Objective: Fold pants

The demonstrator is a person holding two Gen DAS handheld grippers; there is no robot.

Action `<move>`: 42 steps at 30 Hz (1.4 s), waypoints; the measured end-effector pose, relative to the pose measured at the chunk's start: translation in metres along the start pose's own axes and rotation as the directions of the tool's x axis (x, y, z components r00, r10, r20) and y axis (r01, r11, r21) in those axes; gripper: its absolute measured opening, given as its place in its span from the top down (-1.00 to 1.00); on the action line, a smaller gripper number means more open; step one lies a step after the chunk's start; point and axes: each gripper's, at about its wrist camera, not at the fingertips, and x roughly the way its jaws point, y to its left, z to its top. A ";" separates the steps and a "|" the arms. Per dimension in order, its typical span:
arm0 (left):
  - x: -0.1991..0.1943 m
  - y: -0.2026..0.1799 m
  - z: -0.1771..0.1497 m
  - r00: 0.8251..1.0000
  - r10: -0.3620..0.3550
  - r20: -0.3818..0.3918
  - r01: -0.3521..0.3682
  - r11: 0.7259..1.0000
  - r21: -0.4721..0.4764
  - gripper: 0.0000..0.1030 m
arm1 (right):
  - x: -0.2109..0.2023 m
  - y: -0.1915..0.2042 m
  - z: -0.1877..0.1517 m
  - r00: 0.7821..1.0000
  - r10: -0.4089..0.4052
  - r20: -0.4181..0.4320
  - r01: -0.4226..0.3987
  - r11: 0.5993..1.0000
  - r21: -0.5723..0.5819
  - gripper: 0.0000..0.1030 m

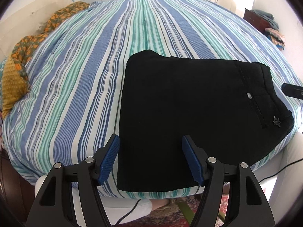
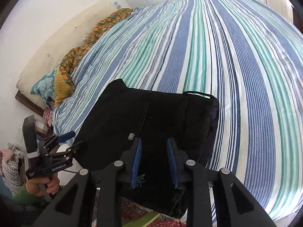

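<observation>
The black pants (image 1: 189, 104) lie folded into a compact rectangle near the front edge of the striped bed (image 1: 94, 66). The waistband with a pocket and white button is at the right side. My left gripper (image 1: 150, 141) is open and empty, hovering just above the pants' near left part. My right gripper (image 2: 154, 141) is open and empty above the waistband end of the pants (image 2: 151, 117). The left gripper (image 2: 67, 141) also shows at the left in the right wrist view, held by a hand. The right gripper's tip (image 1: 291, 89) shows at the right edge of the left wrist view.
An orange floral cloth and yellow pillow (image 1: 17, 79) lie along the bed's left side by the headboard. A dark wood cabinet with clothes (image 1: 265, 24) stands at the far right. A patterned rug (image 1: 170, 213) and a cable are on the floor below the bed edge.
</observation>
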 end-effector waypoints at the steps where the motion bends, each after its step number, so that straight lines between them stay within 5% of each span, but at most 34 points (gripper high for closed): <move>1: 0.000 0.000 0.000 1.000 0.001 0.001 -0.001 1.000 0.000 -0.37 | -0.008 0.005 -0.003 1.000 -0.005 0.004 0.006 1.000 -0.023 0.42; 10: 0.002 0.002 0.001 1.000 0.005 -0.008 -0.005 1.000 -0.004 -0.40 | -0.026 0.044 -0.046 1.000 -0.021 0.019 0.025 0.983 -0.185 0.42; 13: 0.005 0.001 -0.002 1.000 0.007 -0.019 -0.007 1.000 0.003 -0.48 | 0.000 0.033 -0.061 0.994 -0.095 -0.044 0.086 0.981 -0.172 0.41; 19: 0.005 0.012 -0.006 0.999 -0.036 -0.040 0.034 0.999 -0.034 -0.56 | 0.001 0.017 -0.068 0.999 -0.036 -0.038 0.031 0.993 -0.113 0.38; 20: 0.003 0.017 -0.006 0.998 -0.057 -0.041 0.055 0.997 -0.050 -0.57 | -0.004 0.015 -0.066 0.999 -0.022 -0.040 0.018 0.995 -0.097 0.31; 22: -0.001 0.031 -0.005 0.993 -0.106 -0.043 0.101 0.990 -0.096 -0.57 | -0.019 0.007 -0.062 1.000 0.016 -0.025 -0.017 0.999 -0.047 -0.38; 23: -0.001 0.038 -0.005 0.991 -0.128 -0.044 0.122 0.985 -0.121 -0.58 | -0.029 0.002 -0.059 0.999 0.039 -0.003 -0.039 0.999 -0.013 -0.52; 27: 0.010 0.076 0.000 0.977 -0.204 -0.057 0.184 0.950 -0.253 -0.60 | -0.047 -0.043 -0.055 0.988 0.141 0.056 -0.149 0.972 0.182 -0.59; 31: 0.033 0.096 0.004 0.949 -0.296 -0.111 0.248 0.915 -0.319 -0.60 | -0.020 -0.089 -0.059 0.955 0.297 0.016 -0.278 0.871 0.406 -0.59; 37: 0.062 0.080 0.011 0.879 -0.450 -0.155 0.383 0.863 -0.330 -0.68 | 0.023 -0.105 -0.054 0.925 0.375 -0.058 -0.307 0.829 0.468 -0.61; 42: 0.079 0.046 0.021 0.845 -0.488 -0.220 0.427 0.862 -0.273 -0.75 | 0.041 -0.098 -0.042 0.900 0.416 -0.131 -0.315 0.827 0.465 -0.61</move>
